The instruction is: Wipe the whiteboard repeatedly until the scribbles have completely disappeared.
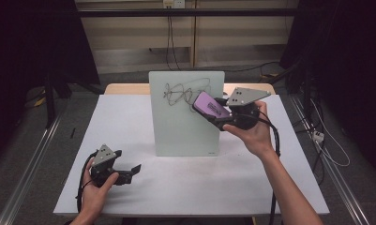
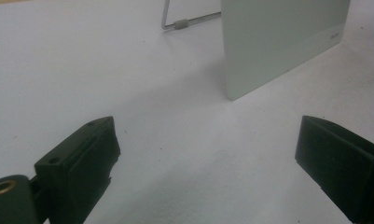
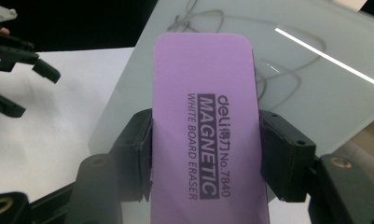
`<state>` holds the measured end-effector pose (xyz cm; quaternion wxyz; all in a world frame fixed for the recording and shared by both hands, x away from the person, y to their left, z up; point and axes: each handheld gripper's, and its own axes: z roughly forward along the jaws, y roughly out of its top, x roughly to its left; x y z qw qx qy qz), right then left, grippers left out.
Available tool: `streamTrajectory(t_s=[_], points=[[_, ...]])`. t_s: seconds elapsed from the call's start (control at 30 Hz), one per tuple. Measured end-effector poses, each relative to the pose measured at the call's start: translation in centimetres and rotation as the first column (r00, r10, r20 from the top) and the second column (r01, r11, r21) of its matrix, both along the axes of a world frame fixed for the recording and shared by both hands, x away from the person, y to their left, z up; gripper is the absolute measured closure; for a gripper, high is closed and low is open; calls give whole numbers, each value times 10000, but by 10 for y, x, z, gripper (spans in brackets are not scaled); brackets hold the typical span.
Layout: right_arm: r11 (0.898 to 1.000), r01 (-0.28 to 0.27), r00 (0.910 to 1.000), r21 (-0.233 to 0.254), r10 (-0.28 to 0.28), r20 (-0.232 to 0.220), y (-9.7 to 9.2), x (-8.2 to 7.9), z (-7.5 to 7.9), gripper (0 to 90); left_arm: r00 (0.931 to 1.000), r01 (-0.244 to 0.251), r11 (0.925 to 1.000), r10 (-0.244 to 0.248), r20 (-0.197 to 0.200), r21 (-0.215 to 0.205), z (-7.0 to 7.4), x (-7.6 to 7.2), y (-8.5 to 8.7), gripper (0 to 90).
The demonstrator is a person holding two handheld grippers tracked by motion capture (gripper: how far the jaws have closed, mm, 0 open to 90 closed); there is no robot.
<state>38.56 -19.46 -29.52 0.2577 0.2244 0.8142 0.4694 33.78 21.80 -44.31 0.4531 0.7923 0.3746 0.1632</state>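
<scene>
The purple eraser (image 3: 208,135), clamped by its long sides in the right gripper (image 1: 218,112), hangs at the scribble (image 1: 185,91) on the upright whiteboard (image 1: 185,131), at the board's two o'clock; contact is hard to judge. Wiping seems about to start, and calls for pressing the pad flat and sweeping toward nine o'clock. The left gripper (image 1: 129,171) rests gaping and empty at the board's seven o'clock.

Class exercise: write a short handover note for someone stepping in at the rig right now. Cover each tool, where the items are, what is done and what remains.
Right tool: shut on the purple eraser, held up at the board's scribble.
Left tool: open, empty, low over the white table.
Whiteboard: propped upright mid-table, black scribble across its top.
Done: eraser picked up.
Left: the scribble looks unwiped; probably erase it.
</scene>
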Motion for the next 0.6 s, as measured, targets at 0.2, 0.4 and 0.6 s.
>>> streamTrajectory(t_s=[0.2, 0.4, 0.6], points=[[9999, 32, 9999, 114, -34, 145, 1, 8, 12, 415, 9996, 118, 9999, -116, -256, 73, -3, 2, -1, 57], [9986, 290, 9988, 438, -307, 393, -4, 17, 23, 415, 9998, 94, 9999, -92, -173, 115, -1, 2, 1, 57], [9984, 438, 9972, 358, -458, 585, -6, 23, 29, 415, 9998, 80, 9999, -78, -170, 101, -1, 1, 2, 57]])
